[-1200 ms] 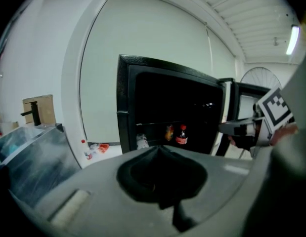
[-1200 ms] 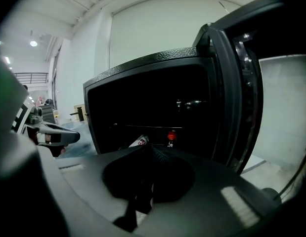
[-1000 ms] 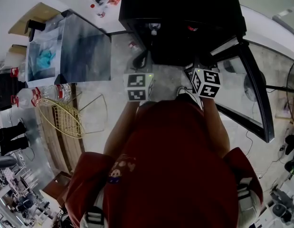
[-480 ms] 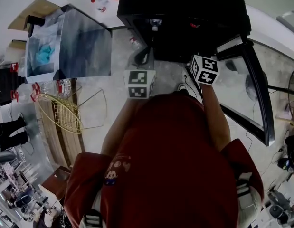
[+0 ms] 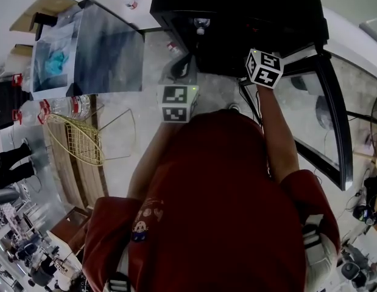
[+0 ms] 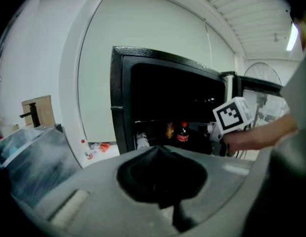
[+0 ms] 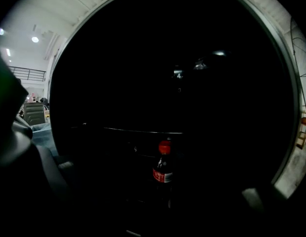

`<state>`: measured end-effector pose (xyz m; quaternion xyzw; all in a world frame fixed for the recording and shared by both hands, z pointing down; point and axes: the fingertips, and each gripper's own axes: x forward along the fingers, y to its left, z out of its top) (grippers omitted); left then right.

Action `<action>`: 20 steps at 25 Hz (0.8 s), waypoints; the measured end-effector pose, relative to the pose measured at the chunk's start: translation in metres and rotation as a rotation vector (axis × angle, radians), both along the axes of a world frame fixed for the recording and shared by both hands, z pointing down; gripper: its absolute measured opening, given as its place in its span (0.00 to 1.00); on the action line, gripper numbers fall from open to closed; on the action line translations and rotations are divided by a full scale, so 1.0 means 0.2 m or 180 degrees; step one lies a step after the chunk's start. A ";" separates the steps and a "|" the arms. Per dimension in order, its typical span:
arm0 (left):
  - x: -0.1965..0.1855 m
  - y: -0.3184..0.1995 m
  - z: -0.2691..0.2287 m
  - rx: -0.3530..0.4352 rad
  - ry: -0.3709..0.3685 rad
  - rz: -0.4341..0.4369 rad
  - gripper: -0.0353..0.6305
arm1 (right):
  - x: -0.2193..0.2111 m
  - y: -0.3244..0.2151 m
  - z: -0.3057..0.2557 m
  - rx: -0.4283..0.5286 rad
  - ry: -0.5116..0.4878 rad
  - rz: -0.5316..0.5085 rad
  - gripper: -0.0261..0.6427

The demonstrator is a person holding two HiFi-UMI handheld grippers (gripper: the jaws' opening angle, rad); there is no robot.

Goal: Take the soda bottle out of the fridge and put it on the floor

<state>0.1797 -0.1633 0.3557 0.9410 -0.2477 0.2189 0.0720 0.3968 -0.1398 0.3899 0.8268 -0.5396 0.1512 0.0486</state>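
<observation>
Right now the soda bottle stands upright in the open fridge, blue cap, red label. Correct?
Wrong on one point: the cap is red, not blue. The right gripper view shows the soda bottle standing upright in the open fridge, red label on it.

The floor (image 5: 148,78) is pale speckled concrete, a white wall (image 6: 143,58) rises behind, a yellow wire rack (image 5: 75,142) lies on wooden planks (image 5: 72,175) at the left, and round lamps (image 7: 35,39) shine overhead.

Ceiling lamps (image 7: 35,39) are lighting the pale room evenly, while the far fridge (image 5: 237,23) interior is swallowing light (edges are bending, fisheye-style).
</observation>
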 end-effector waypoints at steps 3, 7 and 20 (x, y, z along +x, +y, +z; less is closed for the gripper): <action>-0.01 -0.01 0.01 0.0015 0.0009 -0.0049 0.05 | 0.04 -0.04 0.04 -0.0024 -0.0027 -0.0010 0.38; -0.03 -0.02 0.02 0.0006 -0.0010 -0.0122 0.05 | 0.08 -0.09 0.09 -0.0054 -0.0032 0.0014 0.40; -0.11 -0.05 0.03 0.0030 -0.0094 -0.0360 0.05 | 0.21 -0.24 0.20 -0.0178 -0.0028 -0.0034 0.41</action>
